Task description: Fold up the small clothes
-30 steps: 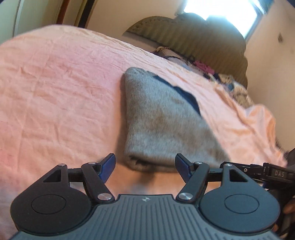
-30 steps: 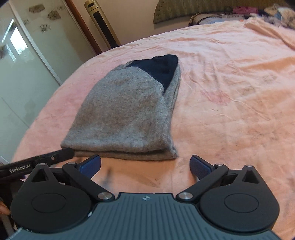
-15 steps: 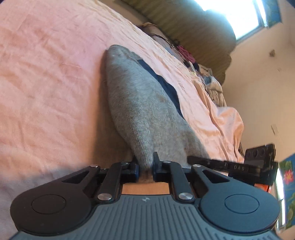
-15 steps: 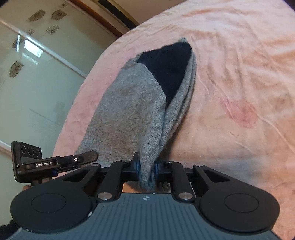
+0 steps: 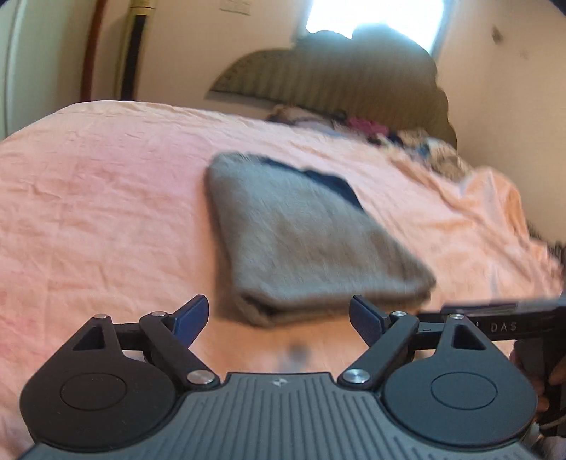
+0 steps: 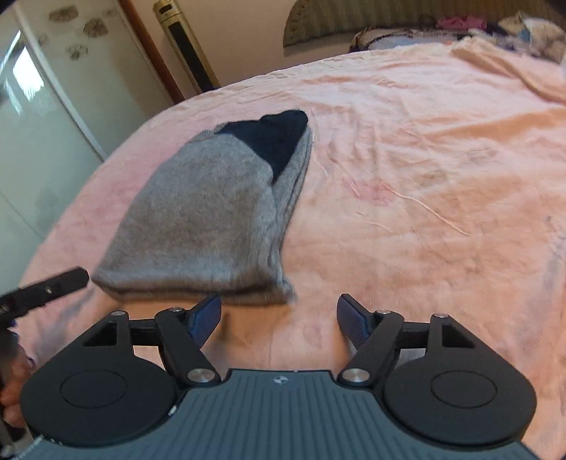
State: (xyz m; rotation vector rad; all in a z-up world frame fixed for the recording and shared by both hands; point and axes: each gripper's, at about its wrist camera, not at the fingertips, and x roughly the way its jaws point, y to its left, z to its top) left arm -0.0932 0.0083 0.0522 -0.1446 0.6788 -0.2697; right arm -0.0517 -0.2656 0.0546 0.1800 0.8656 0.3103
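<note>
Grey garment folded on the pink bedspread, both tools apart

Folded grey knitwear point(image 5: 311, 244) lies flat on the pink bedspread point(image 5: 88, 212), filling the middle of the left wrist view. A dark navy patch point(image 6: 272, 138) shows at its far end, seen as a thin strip from the left and as a broad wedge in the upper middle of the right wrist view. The right view also shows the stacked layers along the garment's right edge and near hem, which the blurred left view does not make plain.

The left gripper point(image 5: 277, 320) sits at the bottom of its frame with its jaws standing wide; they have just been opening, and nothing is between them, the near hem lying just beyond the blue pads. The right gripper point(image 6: 279, 318) likewise has its jaws apart after opening, with bare bedspread between them; the left blue pad is close to the garment's near right corner, though contact cannot be told.

Only the left view shows the bright window point(image 5: 375, 17) at the top and the ribbed headboard point(image 5: 336, 78) below it. Only the right view shows the glass door panel point(image 6: 39, 134) at upper left and the tall dark tower unit point(image 6: 185, 46) beside it. Mixed clothes point(image 6: 495, 24) are heaped at the far edge of the bed in the upper right
</note>
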